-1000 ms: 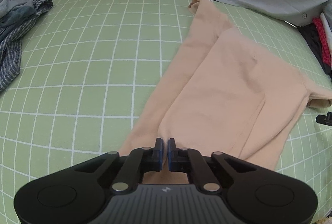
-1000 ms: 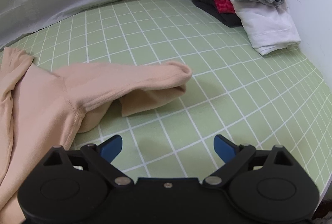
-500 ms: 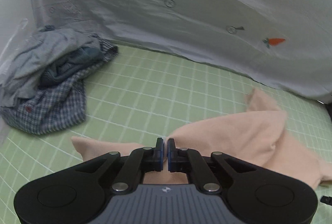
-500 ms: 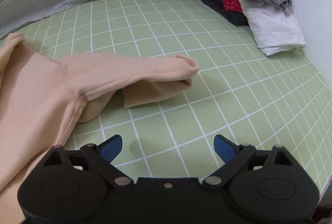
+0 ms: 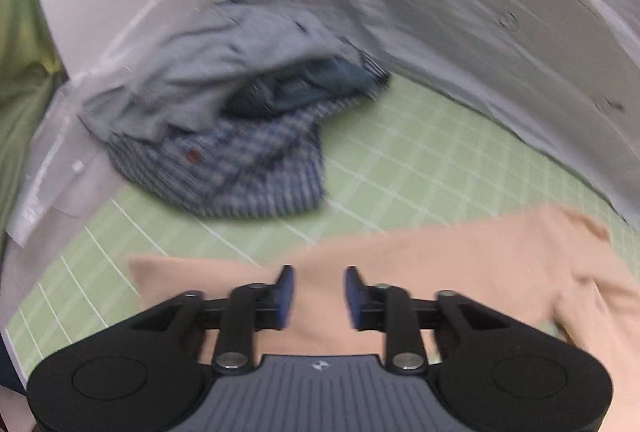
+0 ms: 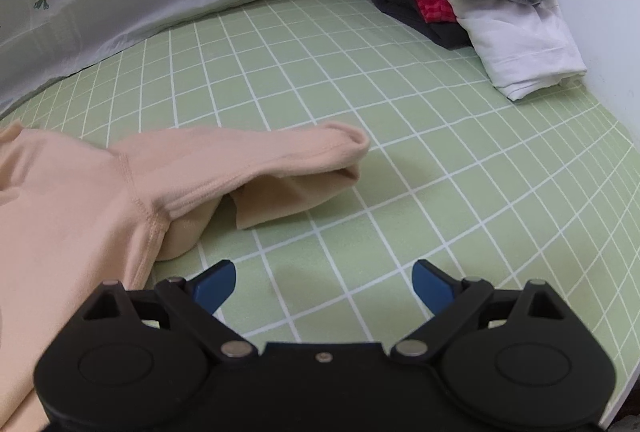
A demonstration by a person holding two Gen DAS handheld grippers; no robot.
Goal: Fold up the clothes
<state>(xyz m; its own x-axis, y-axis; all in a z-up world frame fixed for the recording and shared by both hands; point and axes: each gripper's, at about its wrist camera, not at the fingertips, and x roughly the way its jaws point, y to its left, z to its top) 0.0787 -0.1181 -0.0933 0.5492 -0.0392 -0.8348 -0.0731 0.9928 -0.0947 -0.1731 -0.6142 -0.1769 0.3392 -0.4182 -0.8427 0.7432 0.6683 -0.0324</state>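
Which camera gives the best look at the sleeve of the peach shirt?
The right wrist view: the sleeve lies sharp and whole on the green grid mat, cuff and shoulder seam visible, ahead of the open right gripper. The left wrist view is blurred and shows the shirt beneath the open left gripper, no clear sleeve.

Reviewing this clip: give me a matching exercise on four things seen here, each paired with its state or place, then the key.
Things:
1. left gripper
2. right gripper
3. peach shirt sleeve
4. checked shirt

States or places:
A. crumpled in a pile beside the wall
B. open wide over bare green mat
C. stretched out on the mat towards the folded stack
D. partly open over peach cloth

Pairs: 1-D, 2-B, 3-C, 4-A
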